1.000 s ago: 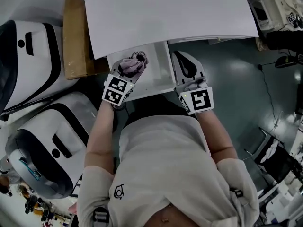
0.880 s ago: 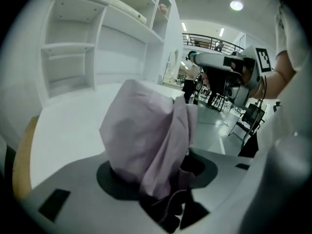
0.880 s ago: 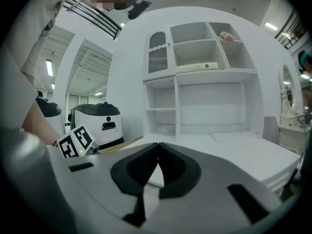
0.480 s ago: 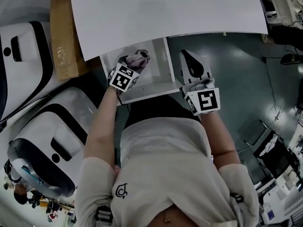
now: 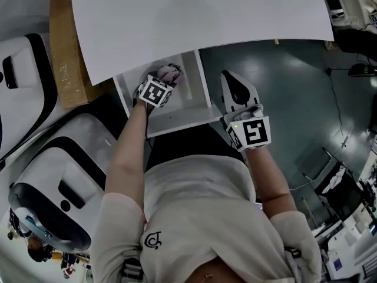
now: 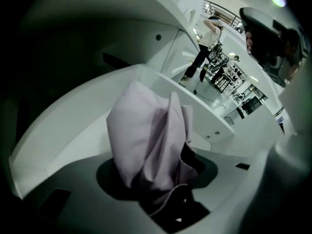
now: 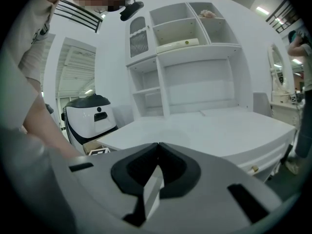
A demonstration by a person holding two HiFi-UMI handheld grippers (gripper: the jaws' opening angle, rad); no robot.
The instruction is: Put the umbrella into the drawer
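Note:
A folded lilac umbrella (image 5: 170,72) (image 6: 146,145) is held in my left gripper (image 5: 164,80), whose jaws are shut on its lower end. The gripper points steeply down and holds the bundle inside the open white drawer (image 5: 203,90), over the drawer's far left part; the drawer's pale floor (image 6: 68,130) shows around the cloth. My right gripper (image 5: 231,78) (image 7: 157,146) hangs just right of the drawer's side wall, outside it, with its jaws shut on nothing.
The white desk top (image 5: 200,10) overhangs the drawer's back. Two white-and-black machines (image 5: 53,175) and a cardboard box (image 5: 63,52) stand at the left. Dark green floor (image 5: 294,81) lies to the right. A white shelf unit (image 7: 185,57) rises behind the desk.
My left gripper has sunk with the umbrella from above the drawer's front edge down into the drawer. The right gripper has dropped a little beside the drawer.

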